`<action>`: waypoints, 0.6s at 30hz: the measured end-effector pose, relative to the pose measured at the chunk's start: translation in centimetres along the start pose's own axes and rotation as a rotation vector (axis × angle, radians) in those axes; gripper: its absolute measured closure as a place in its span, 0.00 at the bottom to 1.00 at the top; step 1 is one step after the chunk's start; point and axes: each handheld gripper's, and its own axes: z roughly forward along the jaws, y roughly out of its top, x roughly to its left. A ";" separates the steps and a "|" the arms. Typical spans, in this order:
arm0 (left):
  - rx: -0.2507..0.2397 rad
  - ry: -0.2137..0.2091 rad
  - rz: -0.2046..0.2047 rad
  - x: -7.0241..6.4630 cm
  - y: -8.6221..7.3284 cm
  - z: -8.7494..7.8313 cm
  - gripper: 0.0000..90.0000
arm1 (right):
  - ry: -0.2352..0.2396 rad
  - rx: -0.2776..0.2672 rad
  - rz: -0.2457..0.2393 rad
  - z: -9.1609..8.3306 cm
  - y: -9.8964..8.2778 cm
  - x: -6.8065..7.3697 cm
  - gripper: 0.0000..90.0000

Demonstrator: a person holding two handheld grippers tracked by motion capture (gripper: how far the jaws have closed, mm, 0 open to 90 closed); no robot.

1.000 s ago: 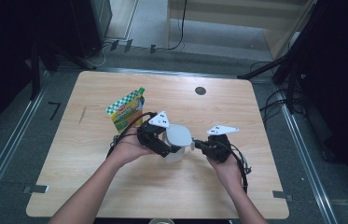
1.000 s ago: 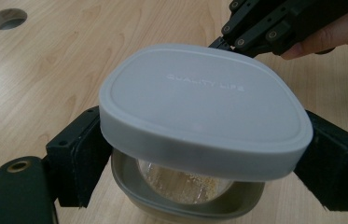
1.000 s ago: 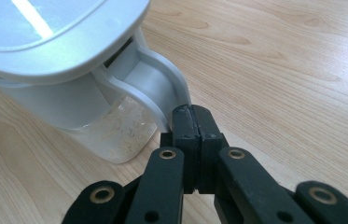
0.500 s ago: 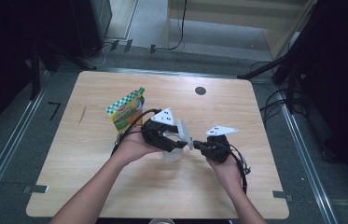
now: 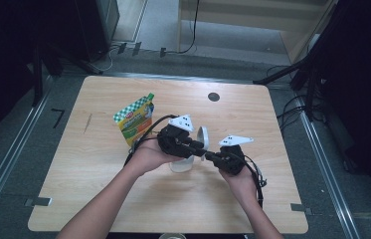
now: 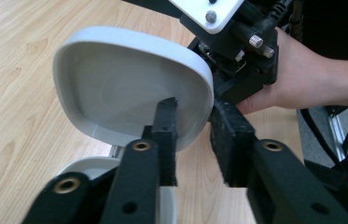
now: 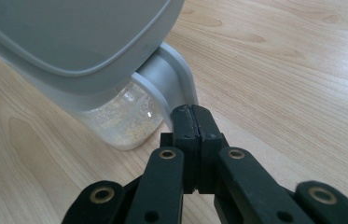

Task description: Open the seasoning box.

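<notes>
While the lid stands raised, both tongs meet at a white container.

Left of the left gripper point(image 5: 199, 148) lies a green-and-yellow pouch point(image 5: 135, 118), its print too small to read. Its jaws, just closing, straddle the rounded-square lid point(image 6: 129, 88) rim; contact unclear. Below them sits the container point(image 7: 132, 119), clear-walled, holding pale grains. The right gripper point(image 7: 193, 122), pressed together, touches its hinge.

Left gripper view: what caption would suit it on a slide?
Left gripper closing on the raised white lid's rim, the right gripper just behind.
</notes>
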 end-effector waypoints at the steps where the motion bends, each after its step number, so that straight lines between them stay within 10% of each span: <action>1: -0.006 -0.002 -0.010 0.0 0.0 -0.2 0.75 | 0.000 0.001 0.003 -0.1 0.0 0.0 1.00; 18: -0.042 -0.021 -0.083 -1.2 -2.1 -4.7 0.63 | 0.075 -0.034 0.060 -4.1 -0.2 1.3 0.72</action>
